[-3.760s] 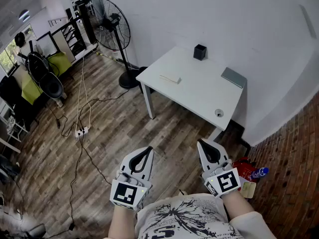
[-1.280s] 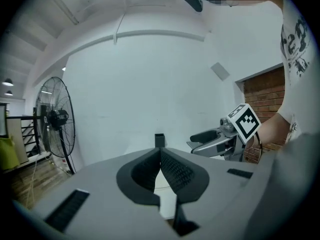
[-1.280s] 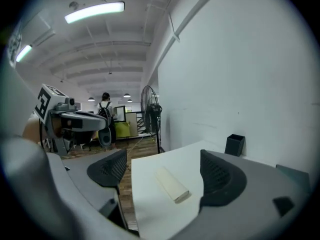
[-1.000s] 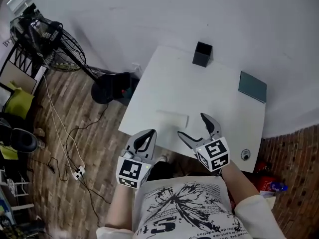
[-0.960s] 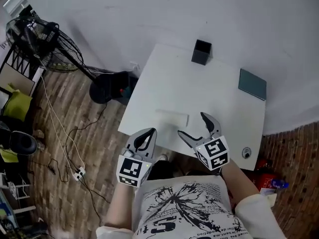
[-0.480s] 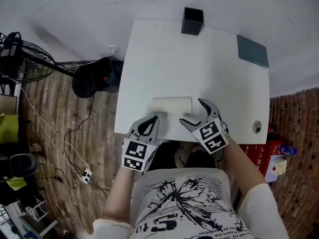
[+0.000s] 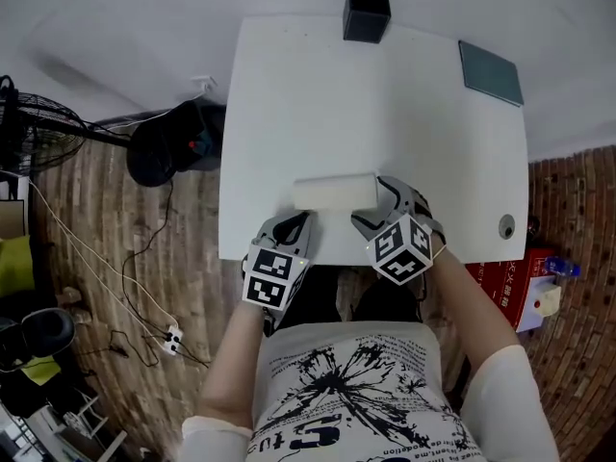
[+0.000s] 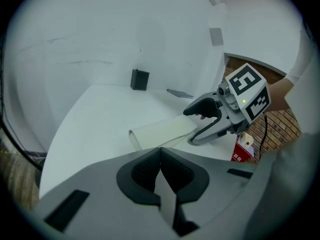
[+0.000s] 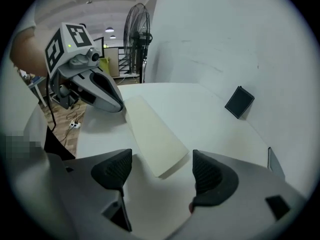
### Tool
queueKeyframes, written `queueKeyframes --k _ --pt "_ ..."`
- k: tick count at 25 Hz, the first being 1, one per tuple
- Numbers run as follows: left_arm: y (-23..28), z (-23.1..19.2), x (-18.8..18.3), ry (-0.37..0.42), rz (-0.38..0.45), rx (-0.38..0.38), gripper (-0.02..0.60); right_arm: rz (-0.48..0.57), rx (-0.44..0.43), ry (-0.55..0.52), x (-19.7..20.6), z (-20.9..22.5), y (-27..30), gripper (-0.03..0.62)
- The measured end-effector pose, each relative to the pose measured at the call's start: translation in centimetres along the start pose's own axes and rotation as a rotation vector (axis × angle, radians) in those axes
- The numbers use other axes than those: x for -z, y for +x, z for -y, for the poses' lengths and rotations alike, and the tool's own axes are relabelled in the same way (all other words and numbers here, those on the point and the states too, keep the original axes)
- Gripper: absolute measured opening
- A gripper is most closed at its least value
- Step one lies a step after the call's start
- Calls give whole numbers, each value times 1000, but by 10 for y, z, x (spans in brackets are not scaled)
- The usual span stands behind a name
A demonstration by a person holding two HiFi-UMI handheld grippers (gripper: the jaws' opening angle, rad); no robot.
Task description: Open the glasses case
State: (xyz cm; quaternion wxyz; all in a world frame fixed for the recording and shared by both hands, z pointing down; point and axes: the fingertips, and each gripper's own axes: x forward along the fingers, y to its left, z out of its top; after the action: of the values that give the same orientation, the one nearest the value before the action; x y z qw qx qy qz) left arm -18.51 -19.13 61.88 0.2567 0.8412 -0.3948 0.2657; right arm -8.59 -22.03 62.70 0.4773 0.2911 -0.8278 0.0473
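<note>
The right hand-held gripper point(image 9: 159, 173) stands with its jaws apart. They have just been closing, and its own view shows the near end of the glasses case point(image 9: 152, 131) lying in the gap ahead of them, with neither ribbed pad touching it. The left hand-held gripper point(image 8: 160, 160) has its jaws together (only a thin pale slit shows between the pads) and holds nothing. Its tips sit just short of the case's other end. In the head view the two tools bracket the case: the left one point(image 7: 295, 227) is by its left end and the right one point(image 7: 375, 203) at its right end, both pointing down and away from the person.

The case is a pale cream oblong lying flat and closed on the white desk point(image 7: 289, 94), close to the front edge and roughly parallel with it. Each gripper view catches the opposite tool side-on across the case (marker cube uppermost), where the head view sees both only from above.

Farther back, a black box point(image 7: 366, 13) stands at the desk's rear edge by the wall. A flat grey-green pad point(image 7: 490, 73) lies toward the rear right corner. Only the head view shows the small round fitting point(image 7: 506, 226) near the desk's right edge. The right gripper view shows a standing fan point(image 9: 135, 39) with its round cage upright, and the left gripper view picks up a red box point(image 8: 244, 149) beyond the desk.
</note>
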Motion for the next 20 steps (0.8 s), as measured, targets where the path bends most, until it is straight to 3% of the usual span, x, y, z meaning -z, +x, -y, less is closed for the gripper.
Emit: queueKeyframes --k 6,20 --pt "6 -3 6 33 -11 2 14 -12 53 -75 -6 2 6 342" --pt "9 -9 2 40 -24 8 14 -65 -16 -93 -7 5 6 321"
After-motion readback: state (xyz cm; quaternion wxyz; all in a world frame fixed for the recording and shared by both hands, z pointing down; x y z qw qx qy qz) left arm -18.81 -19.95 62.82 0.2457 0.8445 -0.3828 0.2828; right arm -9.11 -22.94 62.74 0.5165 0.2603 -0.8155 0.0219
